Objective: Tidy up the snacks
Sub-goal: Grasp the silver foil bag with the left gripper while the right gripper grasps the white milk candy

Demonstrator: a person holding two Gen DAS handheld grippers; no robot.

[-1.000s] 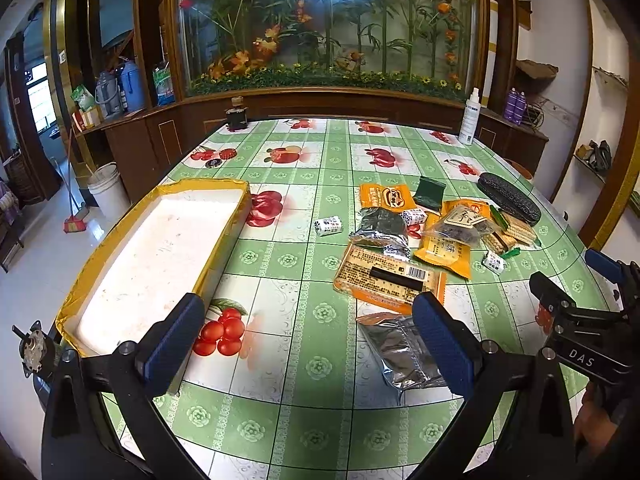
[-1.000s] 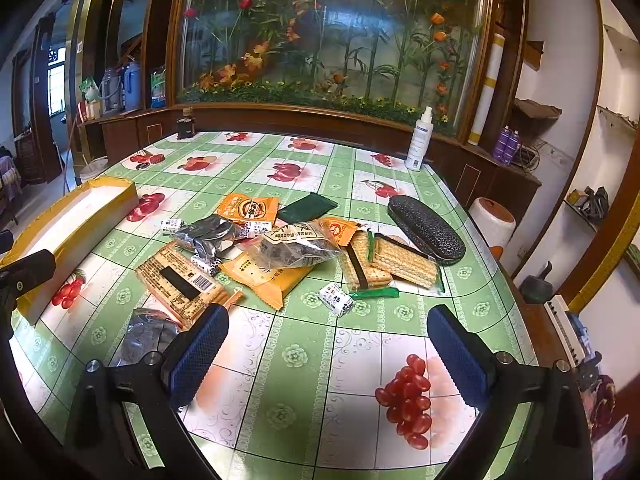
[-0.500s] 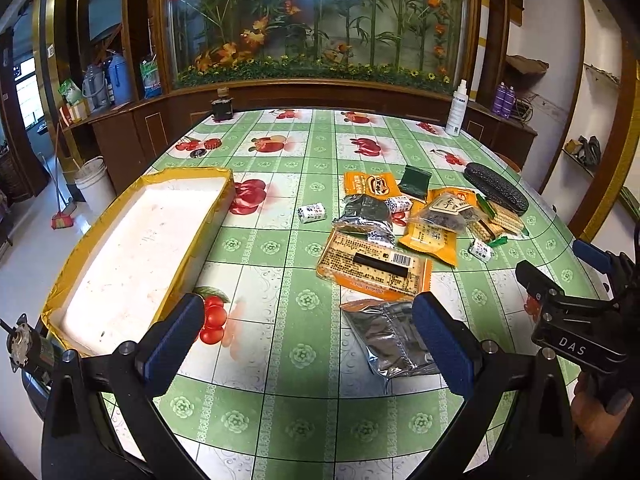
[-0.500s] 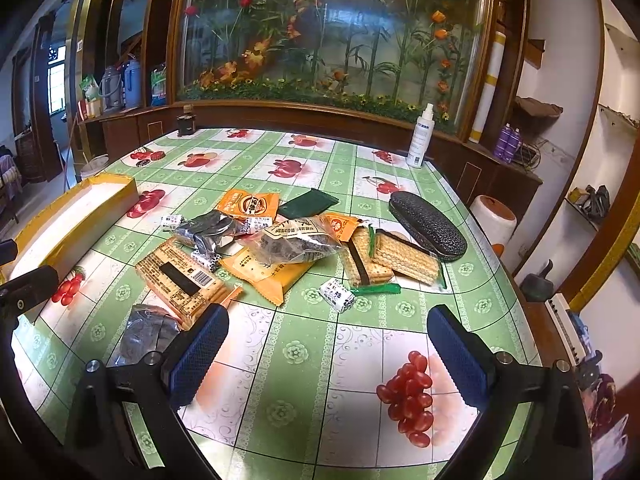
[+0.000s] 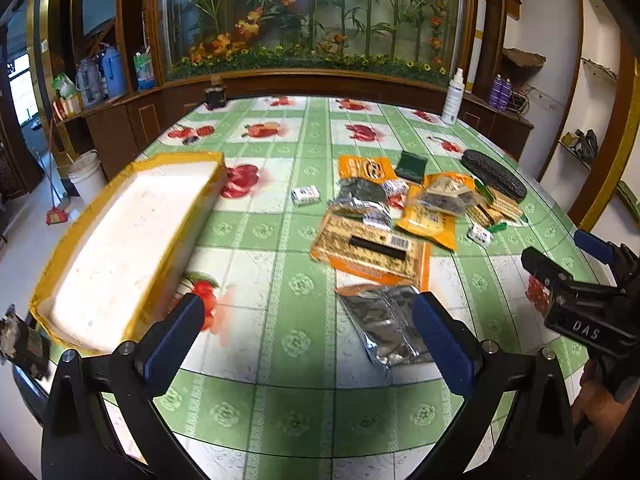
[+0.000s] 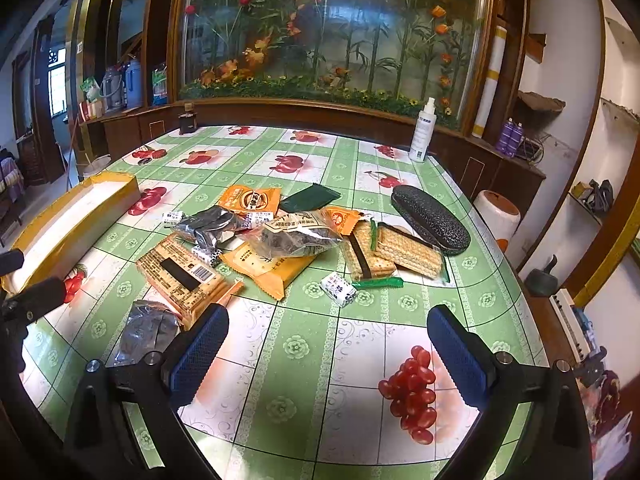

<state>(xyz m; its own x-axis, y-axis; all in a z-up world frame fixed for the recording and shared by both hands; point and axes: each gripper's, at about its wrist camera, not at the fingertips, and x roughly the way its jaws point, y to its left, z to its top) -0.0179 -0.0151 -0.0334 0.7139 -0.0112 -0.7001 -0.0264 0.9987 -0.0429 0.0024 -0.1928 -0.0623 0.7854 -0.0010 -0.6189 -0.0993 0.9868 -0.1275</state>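
Observation:
Several snack packs lie in a heap on the green patterned table: an orange cracker pack (image 5: 370,250) (image 6: 186,274), a silver foil pouch (image 5: 386,322) (image 6: 146,330), a yellow pack (image 6: 272,266), wafer packs (image 6: 396,248), and small wrapped candies (image 5: 305,195) (image 6: 338,288). A long white box with yellow rim (image 5: 120,240) (image 6: 64,220) sits at the left. My left gripper (image 5: 308,340) is open and empty, above the table before the foil pouch. My right gripper (image 6: 328,354) is open and empty, short of the heap.
A black glasses case (image 6: 430,220) lies right of the snacks. A white spray bottle (image 6: 423,132) and a small dark jar (image 5: 215,96) stand at the far table edge. The right gripper's body (image 5: 588,312) shows at the left view's right side.
The left gripper has pulled back and lifted a little, so the box and snacks sit farther off. The right gripper has barely moved. Both stay open.

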